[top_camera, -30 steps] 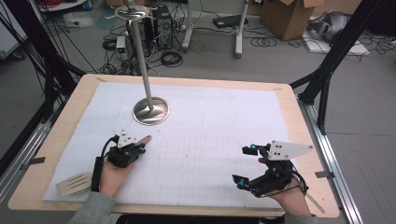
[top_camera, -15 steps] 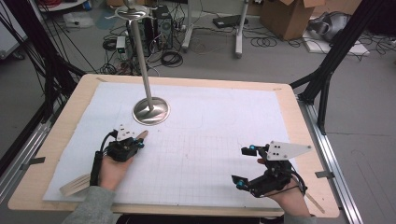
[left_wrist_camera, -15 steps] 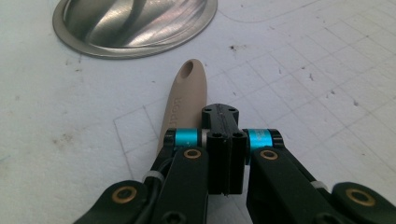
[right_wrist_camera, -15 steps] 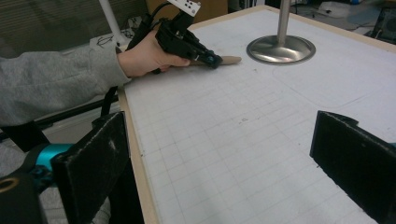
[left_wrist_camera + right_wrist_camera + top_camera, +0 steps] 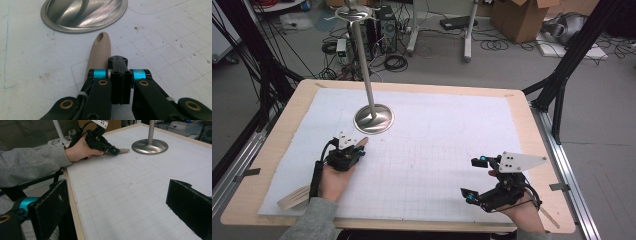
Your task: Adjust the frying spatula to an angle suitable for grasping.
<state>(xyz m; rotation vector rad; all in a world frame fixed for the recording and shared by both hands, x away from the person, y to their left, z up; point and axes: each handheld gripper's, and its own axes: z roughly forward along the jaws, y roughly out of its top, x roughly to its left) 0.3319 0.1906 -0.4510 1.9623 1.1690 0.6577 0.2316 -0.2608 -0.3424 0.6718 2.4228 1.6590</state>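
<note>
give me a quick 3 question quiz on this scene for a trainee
1. True or false: the left gripper is shut with the wooden spatula beside its jaws.
2. Which stands open? A) left gripper B) right gripper
3. What does the spatula's handle tip point toward?

Key:
1. True; whether the spatula is gripped cannot be told.
2. B
3. The round metal base of the stand, on the white mat.

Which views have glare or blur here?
Left gripper view: bright streaked glare on the metal base, its far edge soft; the spatula handle is sharp. Right gripper view: its own black jaws blur up close, the grid mat reads clearly. High view: even light, faint shadows, mild sheen on the pole.
</note>
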